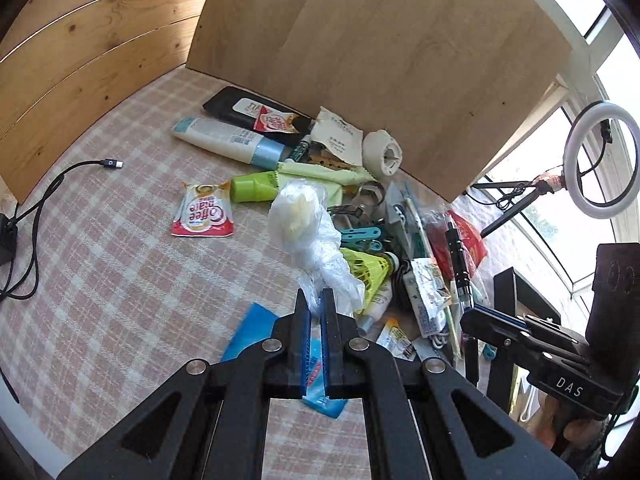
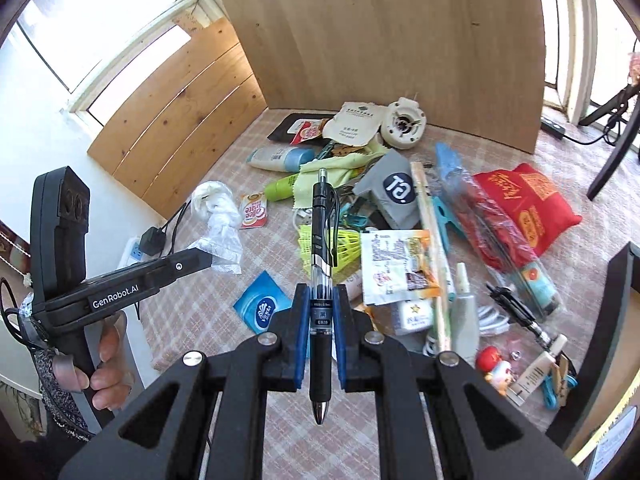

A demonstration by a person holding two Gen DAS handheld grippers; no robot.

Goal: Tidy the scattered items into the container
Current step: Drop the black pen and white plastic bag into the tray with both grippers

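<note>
Two tools over checked desk [image 1: 120, 280]. Left hand-held gripper [image 1: 315, 300] nearly closed, pinching crumpled plastic bag [image 1: 308, 228], clutter pile at its 2 o'clock. Right hand-held gripper [image 2: 320, 296] clamped on black pen [image 2: 321, 264], pen pointing 12 o'clock above pile.

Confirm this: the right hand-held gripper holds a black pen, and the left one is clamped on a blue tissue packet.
Wrong on the left: the left hand-held gripper pinches the crumpled clear plastic bag, per the left wrist view. The right hand-held gripper does hold the black pen.
</note>
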